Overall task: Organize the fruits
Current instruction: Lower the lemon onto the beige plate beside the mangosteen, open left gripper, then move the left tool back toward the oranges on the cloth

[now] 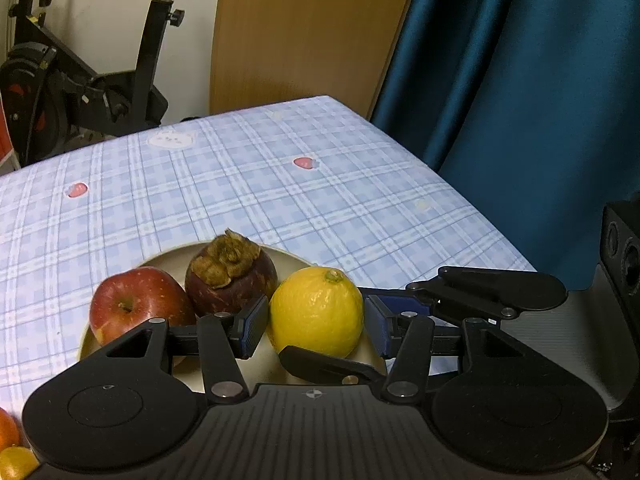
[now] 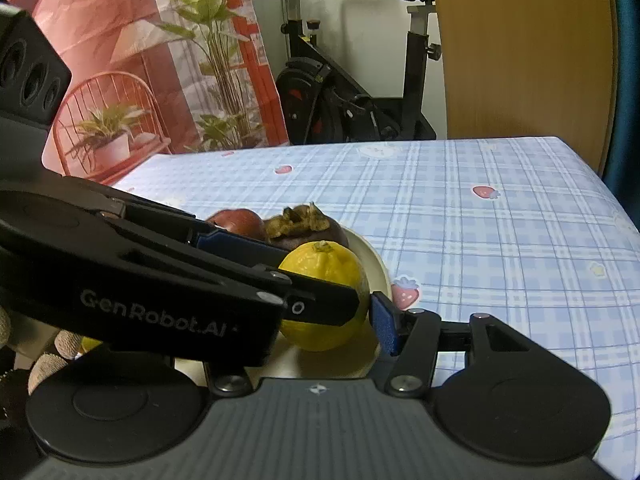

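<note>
Lemon [image 1: 316, 312] sits at the near right of a cream plate [image 1: 160, 258] on the checked tablecloth [image 1: 320, 184]. A red apple [image 1: 136, 304] lies on the plate's left and a dark mangosteen [image 1: 232, 276] at its far side, both close beside the lemon. The left gripper [image 1: 316, 328] is clamped on the lemon, with its blue pads [image 1: 252, 328] pressed to the left and right sides. The right gripper [image 2: 318, 330] comes in from the right and straddles the same fruit. Its right pad stands just beside the peel, but the left gripper hides the other finger, so I cannot tell whether it grips. Two orange fruits [image 1: 10, 440] lie at the near left edge.
</note>
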`<action>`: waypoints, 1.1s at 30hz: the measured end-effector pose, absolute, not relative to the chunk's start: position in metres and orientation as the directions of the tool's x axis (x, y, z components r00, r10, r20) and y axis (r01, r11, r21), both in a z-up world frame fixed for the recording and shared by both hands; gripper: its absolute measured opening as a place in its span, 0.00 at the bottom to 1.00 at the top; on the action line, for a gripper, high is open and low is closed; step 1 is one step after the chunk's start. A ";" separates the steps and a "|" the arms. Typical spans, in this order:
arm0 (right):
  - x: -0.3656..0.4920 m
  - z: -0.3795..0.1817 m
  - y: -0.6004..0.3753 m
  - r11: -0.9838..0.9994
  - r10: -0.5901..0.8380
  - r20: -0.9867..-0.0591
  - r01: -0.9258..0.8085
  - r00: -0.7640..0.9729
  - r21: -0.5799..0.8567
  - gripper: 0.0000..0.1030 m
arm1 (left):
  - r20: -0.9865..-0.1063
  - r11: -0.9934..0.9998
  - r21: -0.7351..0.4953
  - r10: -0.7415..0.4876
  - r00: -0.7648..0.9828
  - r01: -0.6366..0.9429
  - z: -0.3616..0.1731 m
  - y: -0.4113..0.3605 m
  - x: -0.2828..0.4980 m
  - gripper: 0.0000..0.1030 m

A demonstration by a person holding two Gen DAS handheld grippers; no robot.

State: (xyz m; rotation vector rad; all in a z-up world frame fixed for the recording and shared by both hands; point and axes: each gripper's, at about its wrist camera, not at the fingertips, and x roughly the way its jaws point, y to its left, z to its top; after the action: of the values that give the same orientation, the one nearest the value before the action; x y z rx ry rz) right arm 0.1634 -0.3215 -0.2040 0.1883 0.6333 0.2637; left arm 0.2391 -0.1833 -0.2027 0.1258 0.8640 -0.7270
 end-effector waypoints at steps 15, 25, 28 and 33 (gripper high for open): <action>0.173 -0.200 -0.314 0.961 0.263 -0.590 -0.152 0.763 0.231 0.56 | -0.725 0.774 -0.205 -0.531 0.439 0.599 -0.197 -0.177 0.238 0.55; 0.164 -0.182 -0.309 0.969 0.236 -0.585 -0.145 0.776 0.198 0.58 | -0.690 0.810 -0.182 -0.510 0.514 0.558 -0.176 -0.153 0.226 0.55; 0.159 -0.176 -0.305 0.970 0.231 -0.576 -0.143 0.784 0.195 0.58 | -0.677 0.826 -0.155 -0.489 0.551 0.542 -0.166 -0.142 0.221 0.55; 0.152 -0.163 -0.295 0.970 0.229 -0.555 -0.143 0.800 0.195 0.58 | -0.658 0.859 -0.100 -0.435 0.614 0.502 -0.150 -0.124 0.211 0.55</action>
State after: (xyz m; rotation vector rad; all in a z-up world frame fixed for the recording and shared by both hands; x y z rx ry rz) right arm 0.1516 -0.2954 -0.1628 0.1459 0.6126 0.2004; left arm 0.2108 -0.1240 -0.1502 0.0974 0.7316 -0.5410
